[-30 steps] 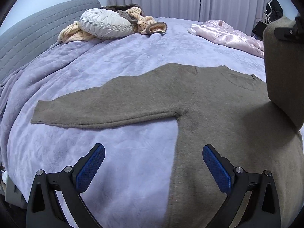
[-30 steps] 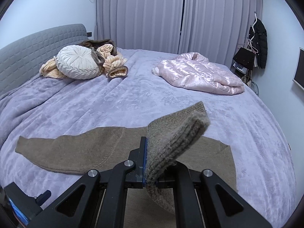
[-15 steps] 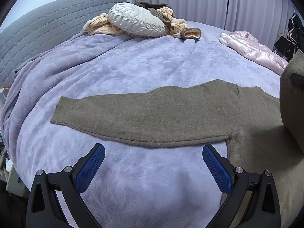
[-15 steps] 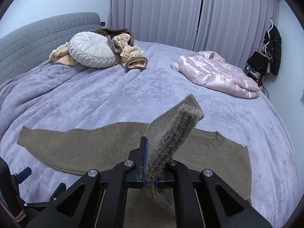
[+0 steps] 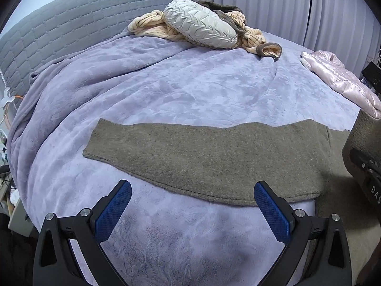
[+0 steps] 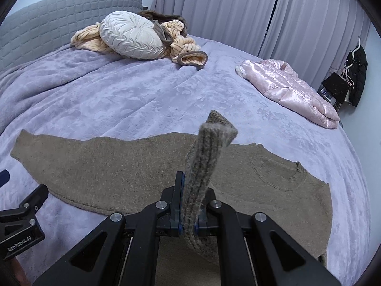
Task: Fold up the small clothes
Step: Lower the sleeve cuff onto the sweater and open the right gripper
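Your left gripper (image 5: 190, 205) hangs above the near edge of the bed with its blue pads (image 5: 112, 211) spread wide and nothing between them. Just beyond its fingertips lies the brown sweater (image 5: 214, 157), flat on the lavender blanket (image 5: 178, 90). One sleeve (image 5: 147, 140) stretches out to the left, its cuff end lying near the blanket's left slope; the lower seam of that sleeve runs just ahead of the right-hand pad.

Your right gripper (image 6: 188, 205) has its two fingers pressed together on the sweater's other sleeve (image 6: 209, 157). The ribbed cuff rises upright from between the fingers and bends over at its tip, held above the body of the sweater. In the left wrist view this raised sleeve appears at the far right edge, with part of the right gripper's housing in front of it. The round neckline (image 6: 276, 169) faces up, to the right of the raised sleeve.

Further back on the blanket:
- a round pleated cushion (image 6: 131, 38) resting on a heap of striped cream clothing (image 6: 181, 45), next to the grey quilted headboard (image 6: 47, 23);
- a pink satin jacket (image 6: 290, 90), well apart from the sweater, toward the right side;
- pleated curtains (image 6: 238, 12) behind the bed;
- dark items (image 6: 352, 76) hanging at the far right wall.
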